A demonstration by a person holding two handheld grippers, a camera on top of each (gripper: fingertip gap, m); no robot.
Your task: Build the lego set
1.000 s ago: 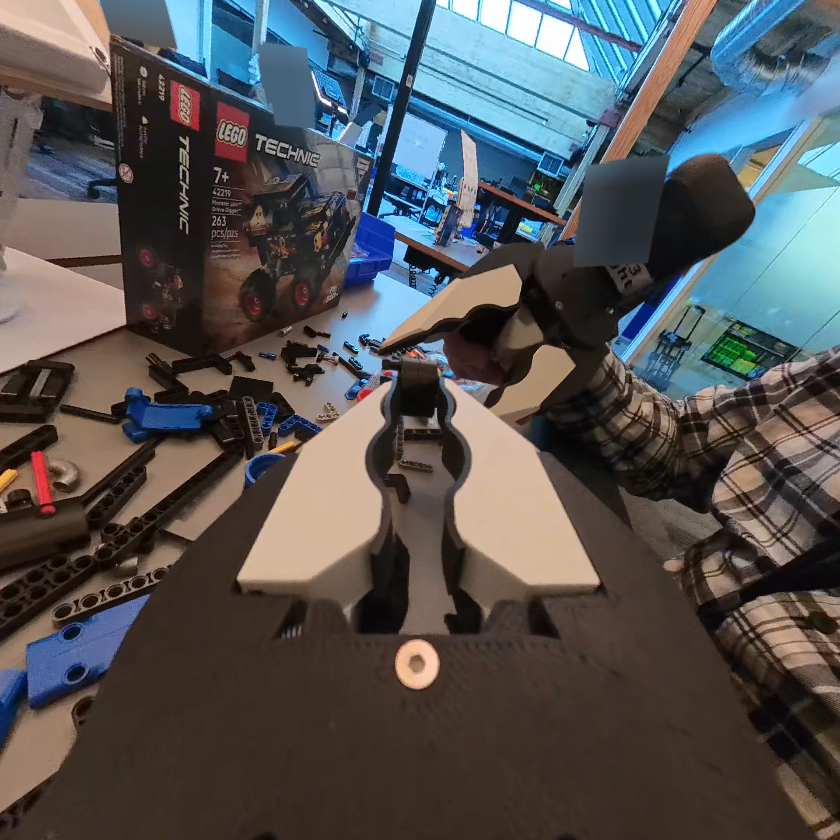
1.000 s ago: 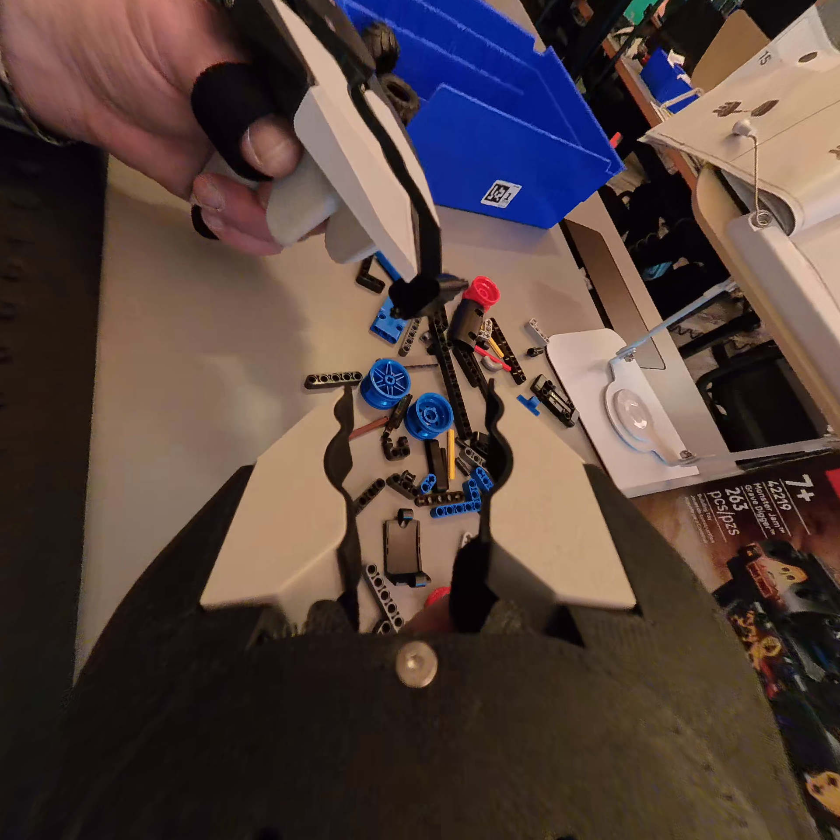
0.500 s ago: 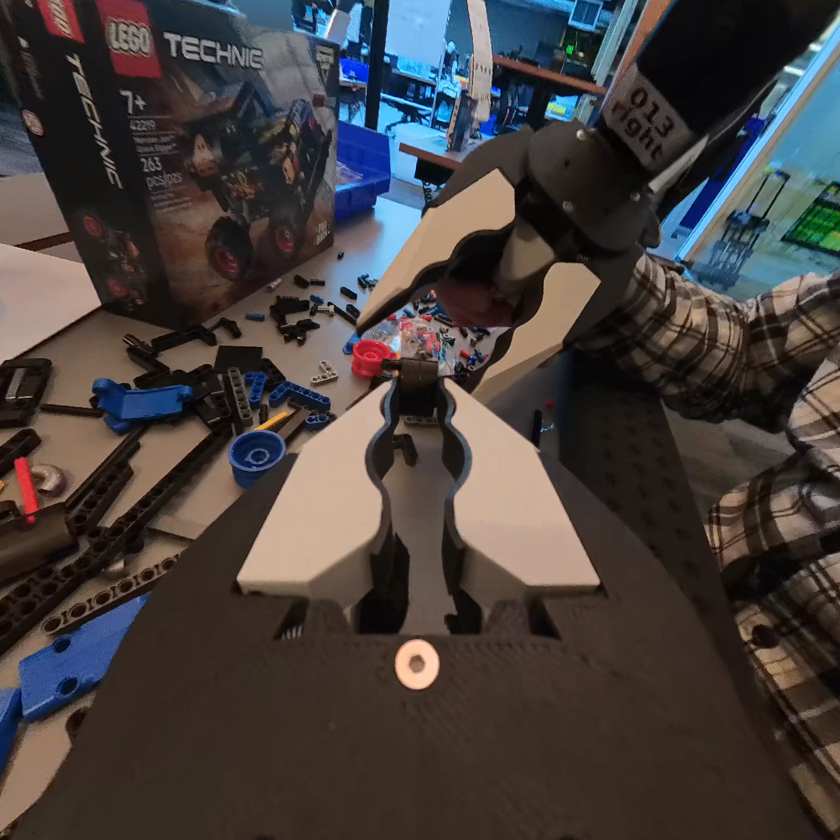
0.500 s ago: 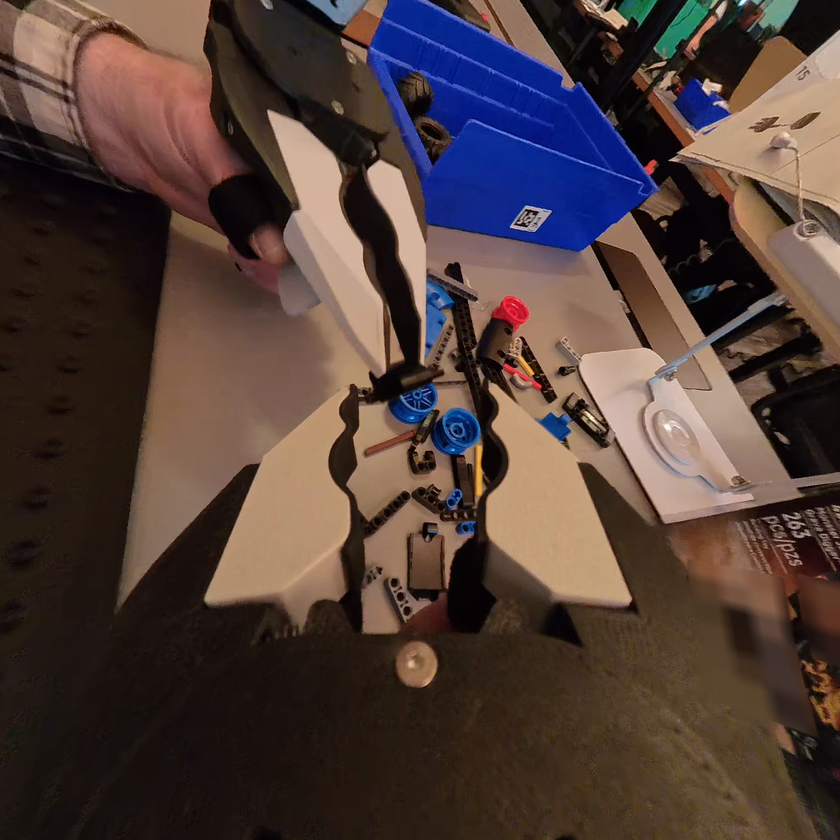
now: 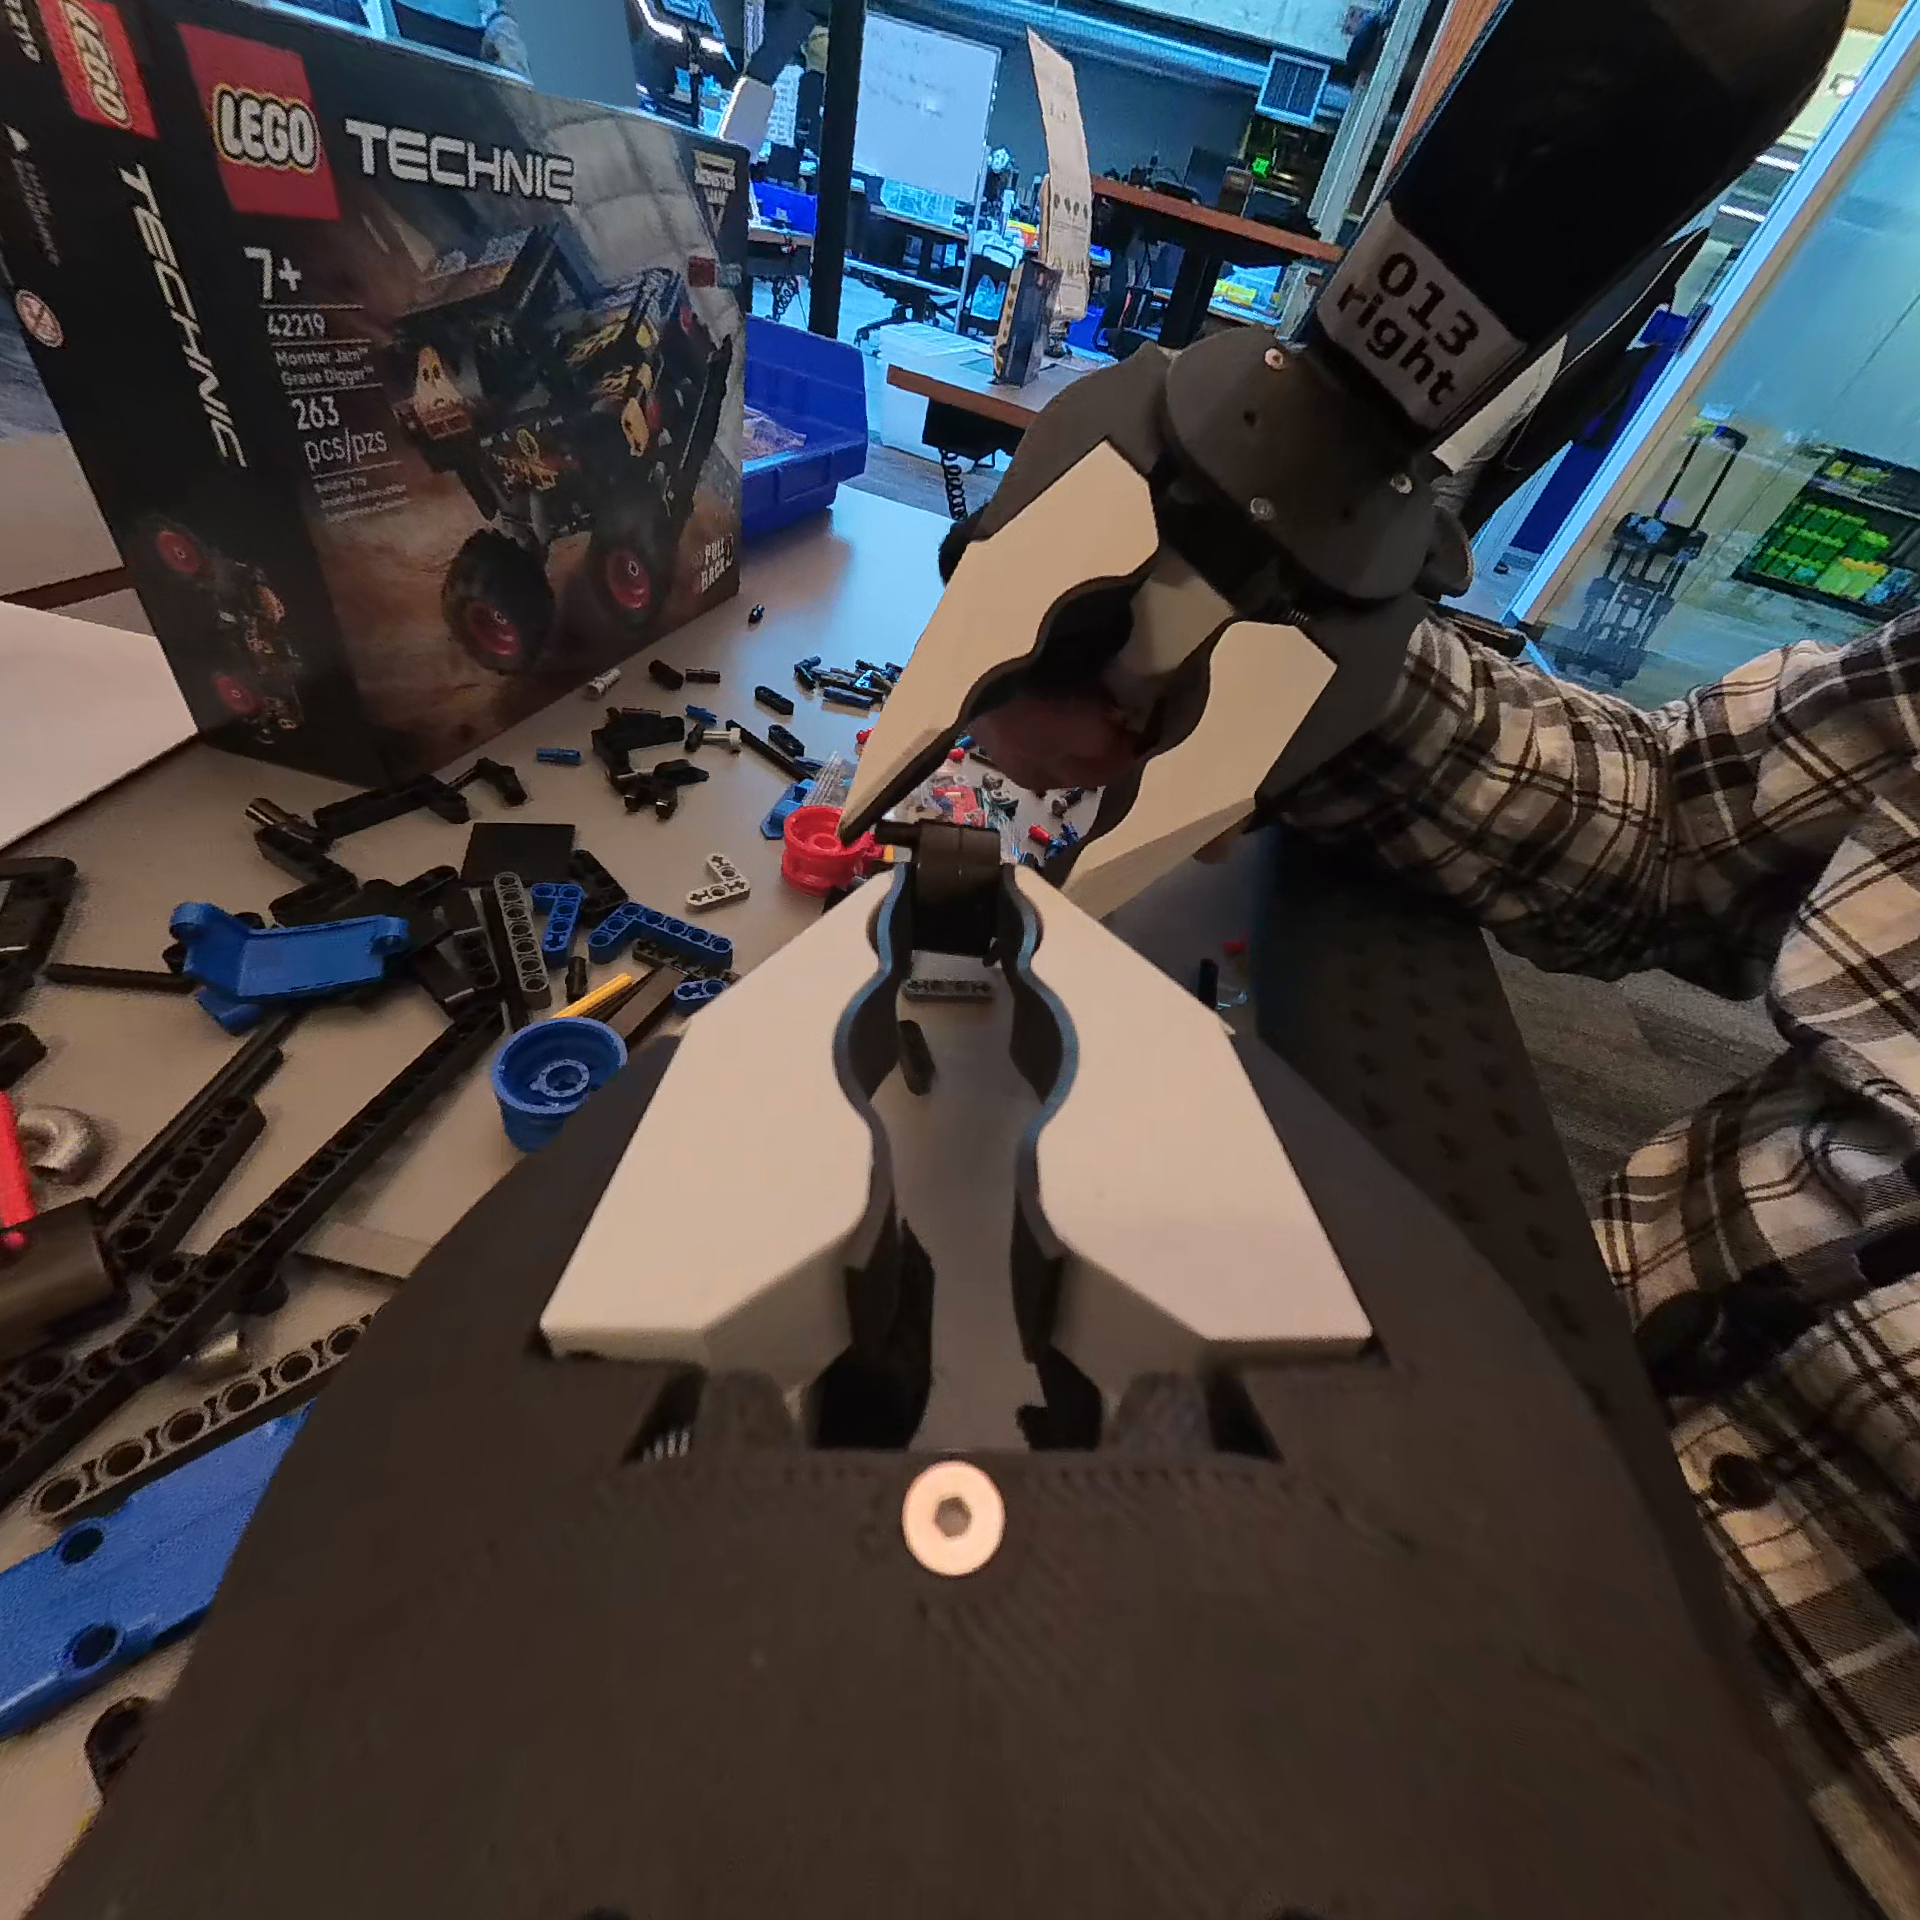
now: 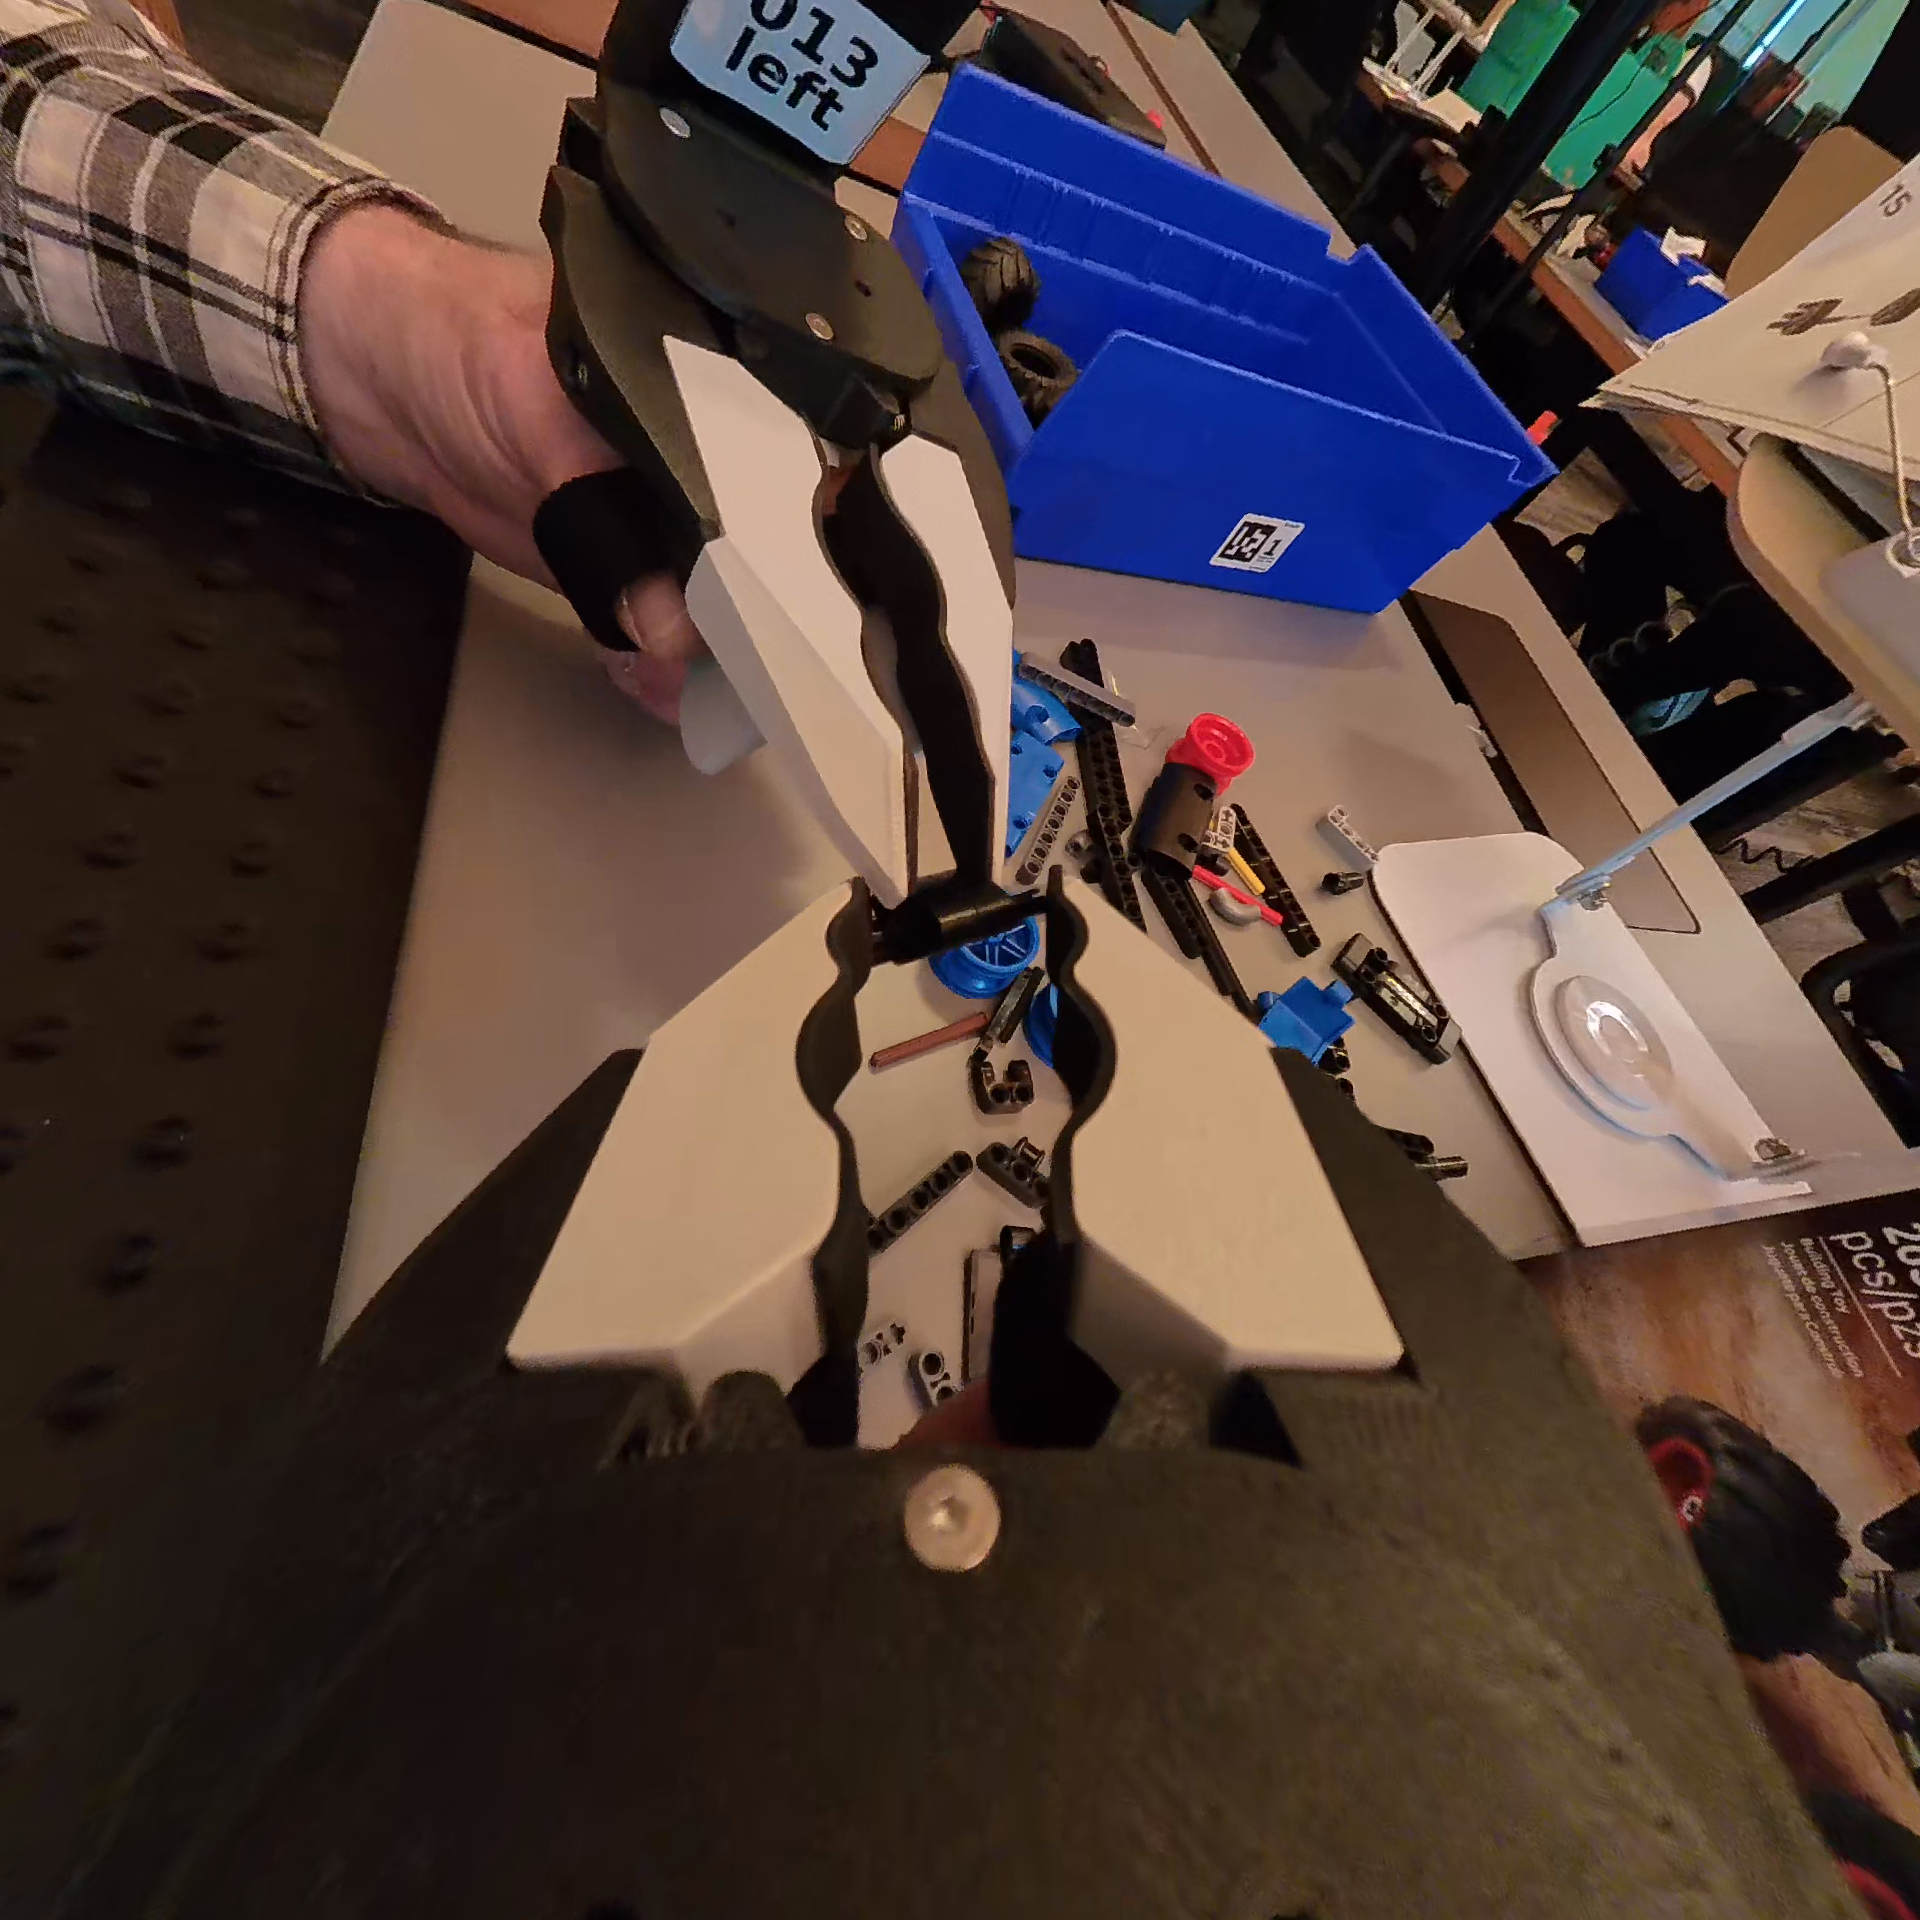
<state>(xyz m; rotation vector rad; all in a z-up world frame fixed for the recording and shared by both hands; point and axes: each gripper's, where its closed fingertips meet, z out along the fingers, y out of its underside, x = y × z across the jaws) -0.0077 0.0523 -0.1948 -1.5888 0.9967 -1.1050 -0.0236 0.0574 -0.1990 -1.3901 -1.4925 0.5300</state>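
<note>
Since a second ago my right gripper (image 6: 956, 914) has closed in until its tips bracket the black connector piece (image 5: 954, 871) that my left gripper (image 5: 951, 899) pinches at its fingertips, above the bench (image 6: 582, 935). Seen from the right wrist, that piece's long axis runs crosswise between my right fingers, with a short pin pointing left toward the bench's near edge. My left gripper is clenched on it; my right one stands spread, one tip just beside the pin, and I cannot tell whether it touches. Below lie blue wheel hubs (image 6: 982, 951), black beams and a red hub (image 5: 821, 844). Farther out, toward the bench's far edge, a blue bin (image 6: 1226, 416) holds black tyres, and the set's box (image 5: 416, 416) stands upright.
</note>
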